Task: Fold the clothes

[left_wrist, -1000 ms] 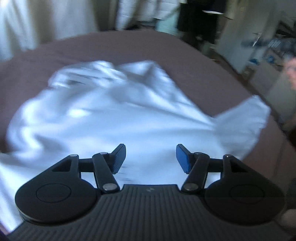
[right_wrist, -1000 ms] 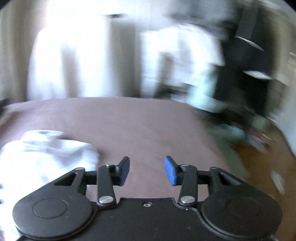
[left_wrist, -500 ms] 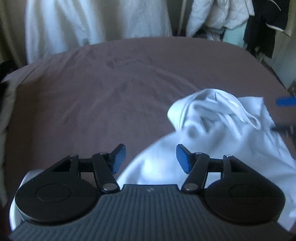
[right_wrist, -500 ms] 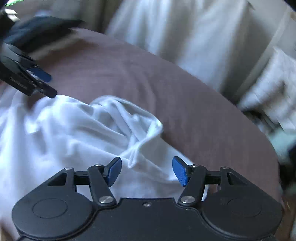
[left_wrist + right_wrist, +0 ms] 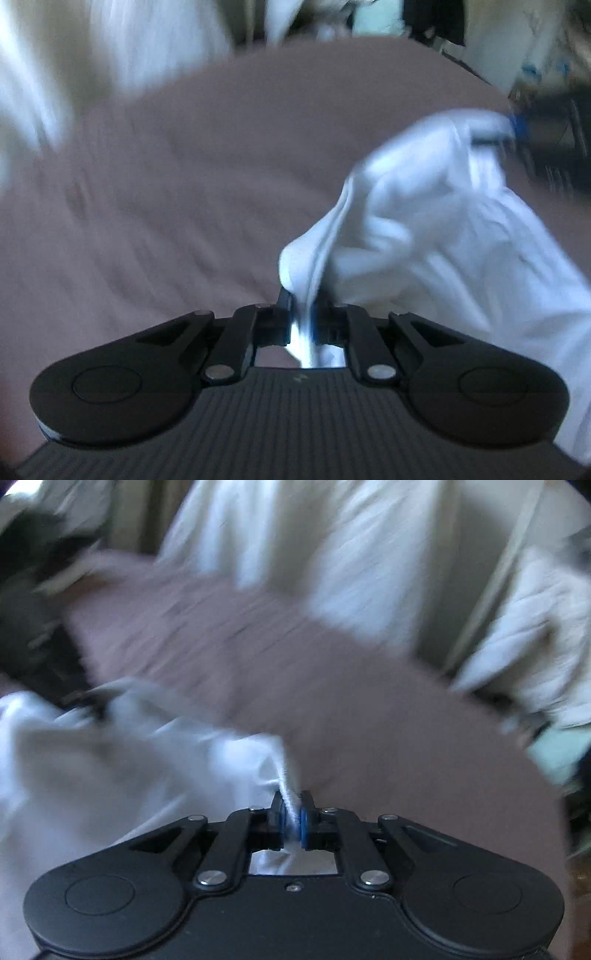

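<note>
White, crumpled cotton garment [image 5: 436, 229] lies bunched on the mauve-brown bedspread [image 5: 184, 192], towards its right edge in the left wrist view; the left gripper [image 5: 303, 317] has its jaws closing, pinching a fold of it; the right gripper [image 5: 292, 818], jaws likewise closing, clamps another bunched fold [image 5: 286, 775]; both pictures are blurred.
</note>
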A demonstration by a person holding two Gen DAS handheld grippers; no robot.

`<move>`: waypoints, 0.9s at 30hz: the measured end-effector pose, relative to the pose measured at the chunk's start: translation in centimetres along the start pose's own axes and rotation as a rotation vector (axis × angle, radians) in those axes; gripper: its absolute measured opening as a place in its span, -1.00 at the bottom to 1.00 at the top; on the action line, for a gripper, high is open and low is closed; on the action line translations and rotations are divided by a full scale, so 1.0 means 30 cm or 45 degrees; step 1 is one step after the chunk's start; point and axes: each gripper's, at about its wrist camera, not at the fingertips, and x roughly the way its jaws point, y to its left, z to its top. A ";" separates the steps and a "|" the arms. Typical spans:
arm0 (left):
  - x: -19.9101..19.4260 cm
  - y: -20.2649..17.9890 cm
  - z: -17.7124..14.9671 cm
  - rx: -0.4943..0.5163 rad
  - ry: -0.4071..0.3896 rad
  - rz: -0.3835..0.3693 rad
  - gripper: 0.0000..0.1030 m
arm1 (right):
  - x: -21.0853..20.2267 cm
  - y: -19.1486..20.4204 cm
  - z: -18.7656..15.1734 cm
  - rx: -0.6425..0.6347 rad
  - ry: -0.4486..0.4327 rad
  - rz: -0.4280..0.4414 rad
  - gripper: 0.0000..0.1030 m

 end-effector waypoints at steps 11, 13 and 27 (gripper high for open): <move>-0.042 -0.213 0.105 0.159 -0.377 0.427 0.10 | -0.023 -0.304 0.101 0.273 -0.179 -0.366 -0.86; -0.038 -0.167 0.066 0.080 -0.351 0.336 0.11 | -0.023 -0.340 0.104 0.269 -0.151 -0.391 -0.86; 0.084 0.043 -0.144 -0.482 0.050 -0.300 -0.58 | 0.015 -0.465 -0.083 0.429 0.033 -0.503 -0.87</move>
